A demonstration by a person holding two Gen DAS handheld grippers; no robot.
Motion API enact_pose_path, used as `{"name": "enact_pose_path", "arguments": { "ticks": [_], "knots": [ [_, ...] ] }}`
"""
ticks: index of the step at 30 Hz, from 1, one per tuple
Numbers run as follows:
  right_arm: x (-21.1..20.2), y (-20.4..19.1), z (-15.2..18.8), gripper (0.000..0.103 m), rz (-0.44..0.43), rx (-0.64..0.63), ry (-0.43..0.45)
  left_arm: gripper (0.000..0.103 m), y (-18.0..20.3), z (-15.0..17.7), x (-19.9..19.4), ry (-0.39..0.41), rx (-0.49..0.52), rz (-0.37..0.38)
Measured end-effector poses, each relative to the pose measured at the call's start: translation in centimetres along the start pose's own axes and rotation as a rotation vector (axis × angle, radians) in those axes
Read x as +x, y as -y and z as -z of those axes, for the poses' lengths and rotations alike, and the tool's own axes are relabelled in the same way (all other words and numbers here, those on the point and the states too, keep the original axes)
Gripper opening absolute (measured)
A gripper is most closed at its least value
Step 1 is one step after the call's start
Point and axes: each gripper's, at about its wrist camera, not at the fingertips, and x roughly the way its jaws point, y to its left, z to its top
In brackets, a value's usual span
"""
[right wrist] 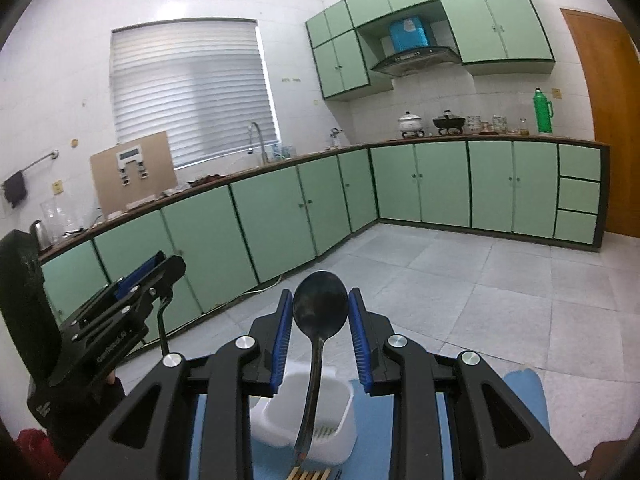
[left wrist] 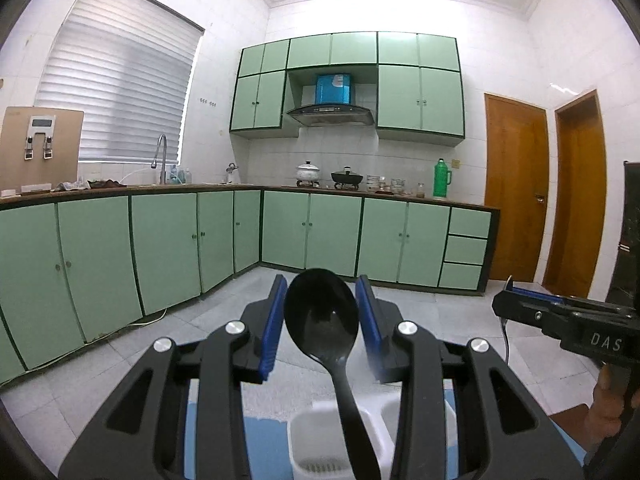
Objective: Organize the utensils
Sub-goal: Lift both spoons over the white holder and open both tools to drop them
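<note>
My left gripper (left wrist: 321,312) is shut on a black plastic spoon (left wrist: 320,316), bowl up, handle running down over a white utensil caddy (left wrist: 320,444). My right gripper (right wrist: 320,312) is shut on a dark metal spoon (right wrist: 320,304), bowl up, handle hanging into a white utensil caddy (right wrist: 316,420). The right gripper shows at the right edge of the left wrist view (left wrist: 560,316), the left gripper at the left of the right wrist view (right wrist: 132,300). Wooden chopstick ends (right wrist: 310,474) lie at the bottom edge.
The caddy stands on a blue mat (right wrist: 524,392). Green kitchen cabinets (left wrist: 320,232) run along the walls, with a tiled floor (right wrist: 480,300) between. Wooden doors (left wrist: 516,188) stand at the right. A person's hand (left wrist: 608,412) holds the right gripper.
</note>
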Motion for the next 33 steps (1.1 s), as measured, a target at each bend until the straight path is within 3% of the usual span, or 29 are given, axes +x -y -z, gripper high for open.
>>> {"name": "enact_pose_path", "arguments": {
  "ticks": [8,16,27,29,33],
  "knots": [
    [4.1,0.8,-0.2,0.028,0.068,-0.022,0.003,0.034,0.0,1.8,4.1,-0.013,0.017,-0.023],
    [3.3,0.6,-0.4,0.028,0.009,-0.005,0.032,0.034,-0.5,3.4,4.5,-0.021,0.018,-0.025],
    [5.7,0.4,3.2,0.029,0.027,-0.009,-0.095,0.036,-1.1,6.5,5.7,-0.132,0.020,-0.016],
    [5.0,0.6,3.6,0.038,0.041,0.003,-0.088,0.044,-1.5,6.7,4.9,-0.141,0.006,-0.009],
    [2.7,1.3,4.1,0.044,0.054,0.042,-0.085,0.051,-2.1,6.5,2.5,-0.146,-0.002,-0.009]
  ]
}}
